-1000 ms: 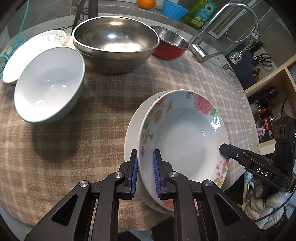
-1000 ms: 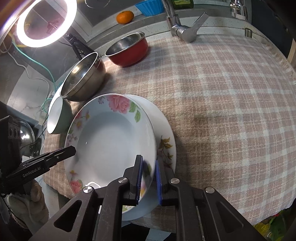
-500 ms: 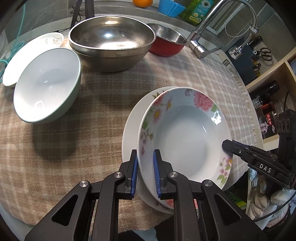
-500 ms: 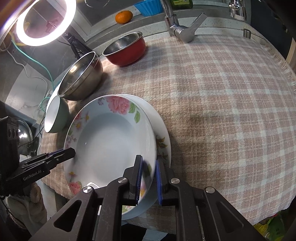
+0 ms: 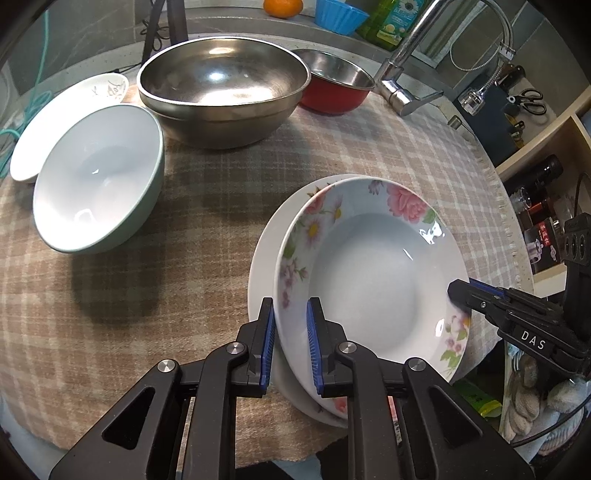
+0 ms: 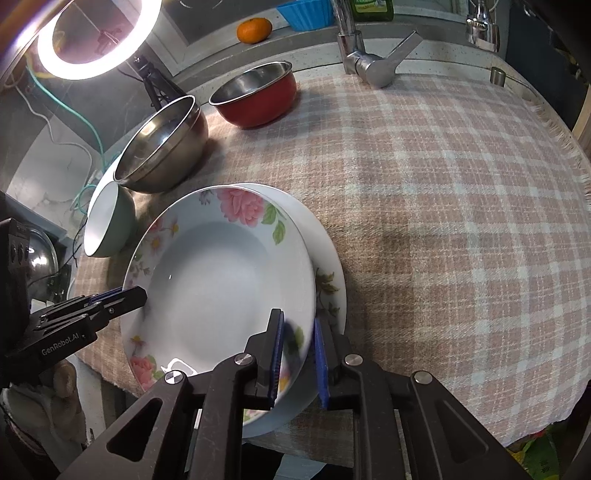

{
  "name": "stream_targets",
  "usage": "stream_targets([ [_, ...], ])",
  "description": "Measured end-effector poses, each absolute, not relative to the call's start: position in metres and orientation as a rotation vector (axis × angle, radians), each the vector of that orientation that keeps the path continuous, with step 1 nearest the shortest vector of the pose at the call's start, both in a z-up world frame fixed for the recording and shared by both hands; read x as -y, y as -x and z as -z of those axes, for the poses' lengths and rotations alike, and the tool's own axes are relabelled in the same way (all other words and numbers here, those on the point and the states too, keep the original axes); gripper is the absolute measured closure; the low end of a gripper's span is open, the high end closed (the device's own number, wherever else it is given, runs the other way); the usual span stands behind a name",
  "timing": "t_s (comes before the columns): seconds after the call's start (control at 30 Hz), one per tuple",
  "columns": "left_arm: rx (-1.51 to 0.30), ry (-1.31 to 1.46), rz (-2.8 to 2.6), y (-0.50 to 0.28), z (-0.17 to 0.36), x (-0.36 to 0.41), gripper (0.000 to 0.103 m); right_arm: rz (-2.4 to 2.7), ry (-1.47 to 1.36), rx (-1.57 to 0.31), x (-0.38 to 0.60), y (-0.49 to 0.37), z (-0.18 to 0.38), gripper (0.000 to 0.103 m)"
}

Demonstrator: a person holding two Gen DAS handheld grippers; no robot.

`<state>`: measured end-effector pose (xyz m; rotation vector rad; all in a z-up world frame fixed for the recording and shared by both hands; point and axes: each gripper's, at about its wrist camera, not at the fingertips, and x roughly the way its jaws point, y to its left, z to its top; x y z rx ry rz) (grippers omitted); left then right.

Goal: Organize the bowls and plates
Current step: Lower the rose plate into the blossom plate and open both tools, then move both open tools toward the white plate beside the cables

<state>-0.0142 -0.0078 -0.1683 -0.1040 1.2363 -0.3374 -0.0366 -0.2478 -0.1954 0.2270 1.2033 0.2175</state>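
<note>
floral plate [image 5: 369, 273] gripped at opposite rims, left gripper [image 5: 290, 343] and right gripper [image 6: 298, 360] jaws nearly closed. now lower than 1.0 s ago, over white plate [image 6: 328, 258] on desk [image 6: 443, 203]. stacking nearly done.

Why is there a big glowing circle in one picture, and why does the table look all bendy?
Right wrist view: the glowing circle is a ring light, so bright it washes out white. Both views: the fisheye lens curves the checked tablecloth and darkens the corners. Left wrist view: the steel bowl and flowered plate show small shiny glare spots.
</note>
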Motion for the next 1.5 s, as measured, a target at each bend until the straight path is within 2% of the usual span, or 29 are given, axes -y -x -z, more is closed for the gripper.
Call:
stream_targets([
  [0.3,-1.226,0.097,0.332,0.014,0.168,0.008,0.088,-0.201,-0.175,-1.196,0.242,0.034,0.195,0.087],
  [0.57,-1.227,0.108,0.338,0.014,0.168,0.006,0.088,-0.198,-0.128,-1.180,0.235,0.034,0.193,0.074],
  [0.97,-1.206,0.132,0.338,0.015,0.157,-0.008,0.088,-0.178,-0.144,-1.153,0.236,0.033,0.184,0.073],
  [1.17,-1.177,0.164,0.344,0.018,0.144,-0.024,0.088,-0.203,-0.137,-1.108,0.226,0.031,0.165,0.072],
  [1.3,-1.151,0.197,0.330,0.019,0.134,-0.042,0.088,-0.242,-0.133,-1.075,0.209,0.026,0.148,0.062],
  [1.5,-1.112,0.236,0.284,0.020,0.122,-0.079,0.088,-0.319,-0.109,-1.025,0.171,0.016,0.127,0.061],
])
